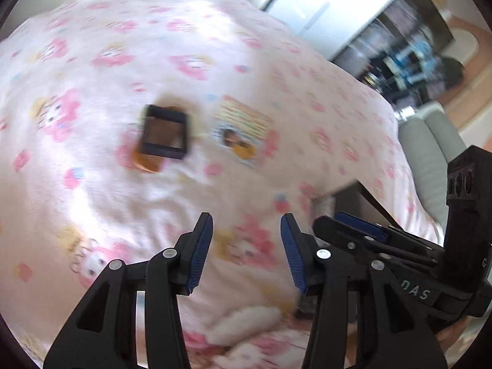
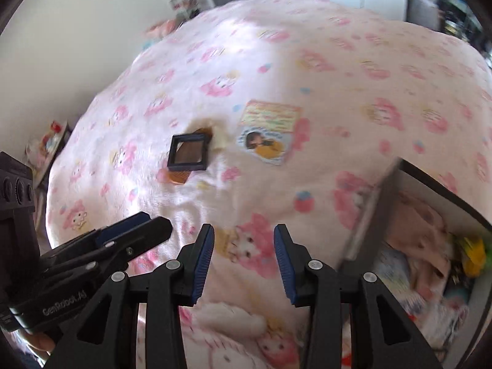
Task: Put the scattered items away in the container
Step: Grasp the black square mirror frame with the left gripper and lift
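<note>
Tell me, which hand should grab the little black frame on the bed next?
Probably the left gripper: both are open and empty, but the black frame lies to its side, nearer it than the right gripper.

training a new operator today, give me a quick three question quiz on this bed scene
1. True or false: the left claw holds the dark square frame.
2. What lies just right of the frame in both views? A) a mug B) a colourful card C) a shoe
3. In the right wrist view, where is the container with items inside?

Key:
1. False. Both it and the right claw are open and empty; the frame lies on the pink blanket.
2. B, the card.
3. Lower right, beside the bed.
</note>
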The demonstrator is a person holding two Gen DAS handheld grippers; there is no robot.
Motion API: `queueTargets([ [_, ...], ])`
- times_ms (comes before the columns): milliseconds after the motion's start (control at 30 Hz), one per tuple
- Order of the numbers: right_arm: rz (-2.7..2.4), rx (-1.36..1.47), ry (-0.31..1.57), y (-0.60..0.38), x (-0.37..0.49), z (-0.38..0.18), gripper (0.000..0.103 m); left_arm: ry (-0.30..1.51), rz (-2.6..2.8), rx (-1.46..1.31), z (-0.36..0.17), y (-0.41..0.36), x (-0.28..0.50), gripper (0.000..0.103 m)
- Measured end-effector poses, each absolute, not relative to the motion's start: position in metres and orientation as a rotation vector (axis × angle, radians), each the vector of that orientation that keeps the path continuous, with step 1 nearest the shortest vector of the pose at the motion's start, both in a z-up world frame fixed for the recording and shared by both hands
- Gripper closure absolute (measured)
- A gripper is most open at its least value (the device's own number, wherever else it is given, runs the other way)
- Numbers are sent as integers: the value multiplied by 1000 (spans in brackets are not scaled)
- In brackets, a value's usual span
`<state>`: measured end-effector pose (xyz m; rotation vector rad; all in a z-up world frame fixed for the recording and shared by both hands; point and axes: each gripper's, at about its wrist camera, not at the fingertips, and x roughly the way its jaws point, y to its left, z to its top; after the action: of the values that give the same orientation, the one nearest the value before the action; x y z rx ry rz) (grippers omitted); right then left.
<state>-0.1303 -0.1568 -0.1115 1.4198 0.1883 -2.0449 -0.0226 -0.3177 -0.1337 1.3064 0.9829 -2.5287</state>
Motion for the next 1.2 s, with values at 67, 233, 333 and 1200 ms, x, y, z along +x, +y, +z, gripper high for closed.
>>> queueTargets([
  [67, -1991, 1448, 225, -186, -144, -126, 67, 1027, -2463, 1252, -153, -346, -26, 56],
  [233, -1913, 1532, 236, -240, -182, -170, 67, 1016, -2303, 1219, -209, -389, -40, 57],
  [333, -1903, 1525, 275, -258, -195, -188, 67, 1118, -2306, 1180, -230, -409, -48, 57],
  [1200, -1629, 1679, -21, -225, -182, -210, 79, 1538, -2439, 1484, -243, -356, -34, 84],
])
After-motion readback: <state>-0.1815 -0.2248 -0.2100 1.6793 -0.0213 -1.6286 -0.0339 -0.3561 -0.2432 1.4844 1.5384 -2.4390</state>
